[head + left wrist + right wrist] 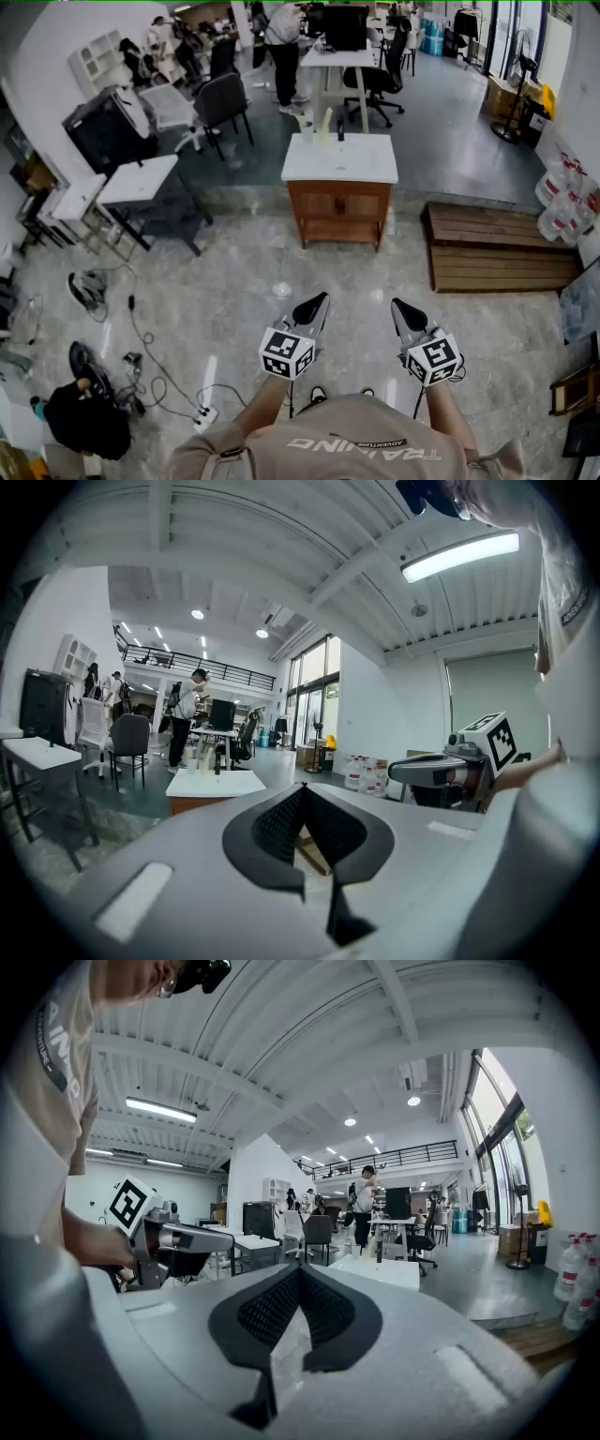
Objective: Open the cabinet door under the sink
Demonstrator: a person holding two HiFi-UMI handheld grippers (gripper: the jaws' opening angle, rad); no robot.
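Left gripper (pixel 320 301) and right gripper (pixel 398 307) are both pinched shut on nothing, sink cabinet (pixel 339 212) sits at 12 o'clock, and the shirt (pixel 356 441) says "TRAINING ADVENTURE".

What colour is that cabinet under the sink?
Reddish-brown wood cabinet, beneath a white countertop; the head view shows it best.

Readable print only on the person's shirt (pixel 347 422), head view, 6 o'clock: big "TRAINING", upside down to the camera, with a small "ADVENTURE" just beside it toward 12. Right gripper view catches part of the same print, "AIN", at 10 o'clock. Left gripper view: sleeve (pixel 562 621) lettering at 2 o'clock, too small to read. Marker cubes (pixel 287 353) (pixel 433 359): square codes only, no letters.
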